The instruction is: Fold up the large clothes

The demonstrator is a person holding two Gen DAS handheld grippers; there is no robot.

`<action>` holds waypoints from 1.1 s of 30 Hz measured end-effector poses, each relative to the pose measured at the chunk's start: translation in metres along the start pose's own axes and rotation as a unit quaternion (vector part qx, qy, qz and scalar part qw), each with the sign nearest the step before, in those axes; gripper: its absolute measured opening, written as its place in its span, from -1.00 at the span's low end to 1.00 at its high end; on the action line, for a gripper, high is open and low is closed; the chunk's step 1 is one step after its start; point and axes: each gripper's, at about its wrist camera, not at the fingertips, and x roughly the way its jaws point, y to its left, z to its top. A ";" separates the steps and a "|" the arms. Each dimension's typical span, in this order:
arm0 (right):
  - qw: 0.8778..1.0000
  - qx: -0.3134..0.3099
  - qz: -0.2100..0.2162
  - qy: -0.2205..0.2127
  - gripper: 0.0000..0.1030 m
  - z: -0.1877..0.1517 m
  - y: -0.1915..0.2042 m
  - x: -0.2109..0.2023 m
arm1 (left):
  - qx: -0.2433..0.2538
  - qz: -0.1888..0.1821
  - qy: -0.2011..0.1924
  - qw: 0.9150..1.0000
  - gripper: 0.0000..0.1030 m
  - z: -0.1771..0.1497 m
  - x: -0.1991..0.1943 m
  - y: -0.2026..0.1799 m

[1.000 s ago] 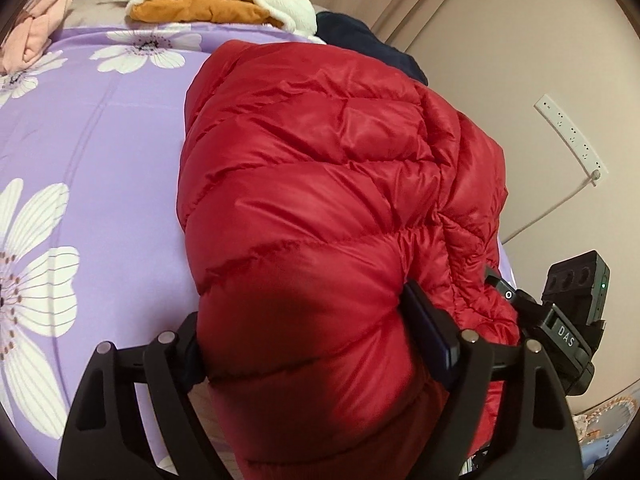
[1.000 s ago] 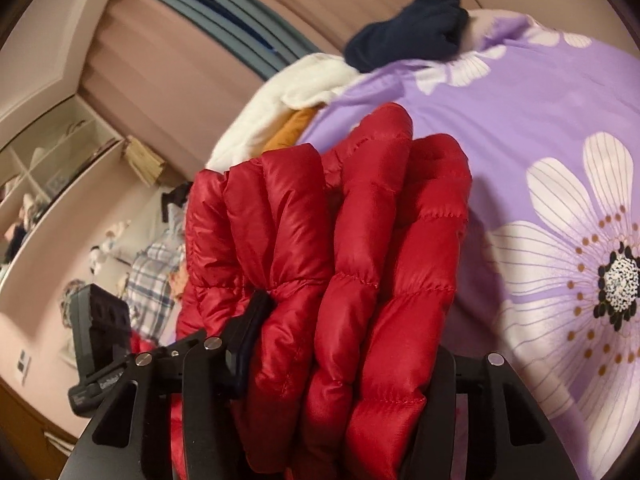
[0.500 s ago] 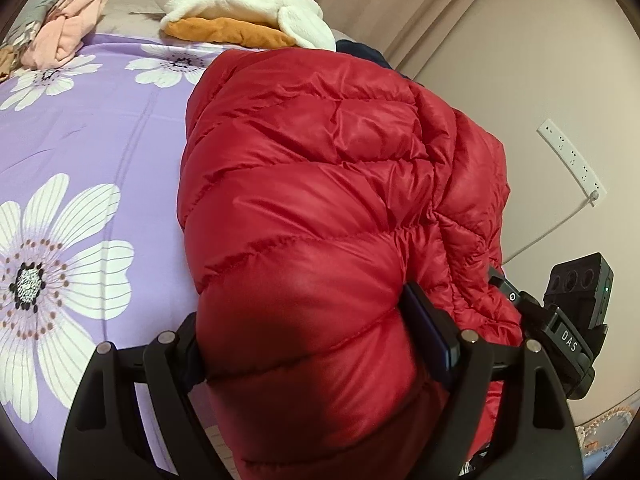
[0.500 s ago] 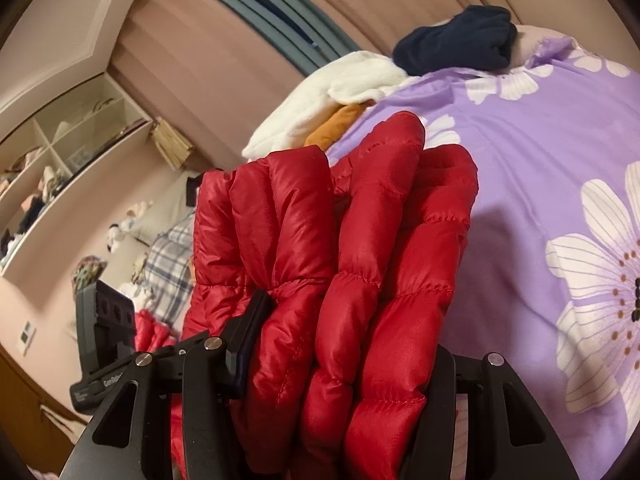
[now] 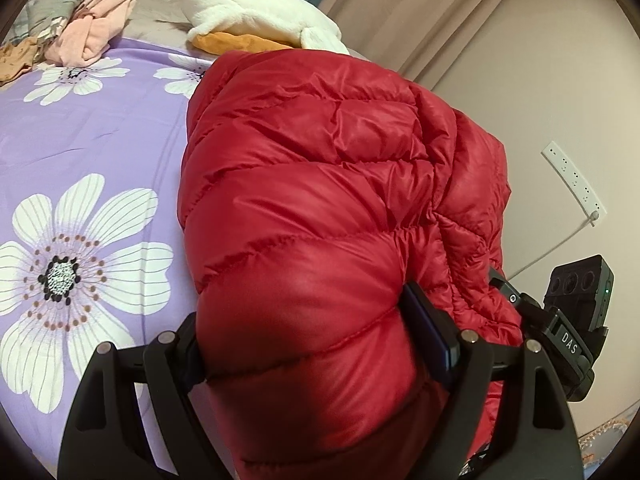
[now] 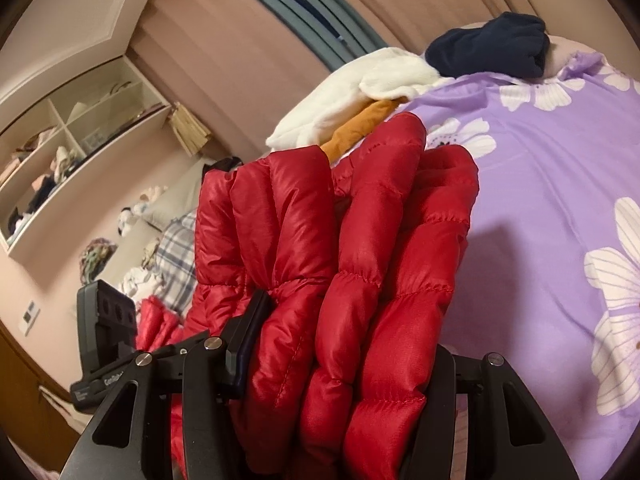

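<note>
Both claws, left gripper [image 5: 320, 344] and right gripper [image 6: 340, 364], still clamped on the red puffer jacket [image 5: 320, 184], now swinging it over the floral bedsheet [image 5: 92, 140]; fold's nearly carried.

My left wrist camera looks forward and down along my fingers, close over the red down jacket [image 5: 320, 208] toward the purple flowered bedspread [image 5: 92, 140] and a wall. My right wrist camera, equally close, faces across the bed toward curtains and shelves. Both views share the jacket, the bedspread and the white garment [image 5: 256, 16] beyond.
</note>
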 end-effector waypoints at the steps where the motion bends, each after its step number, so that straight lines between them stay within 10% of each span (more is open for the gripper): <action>1: 1.000 -0.002 0.001 0.001 0.02 0.000 0.000 0.001 | 0.000 0.002 -0.001 1.000 0.63 -0.001 0.000 0.000; 33: 0.999 -0.026 0.014 0.020 0.02 0.014 0.002 0.025 | -0.010 0.014 -0.010 1.000 0.63 0.004 -0.011 0.001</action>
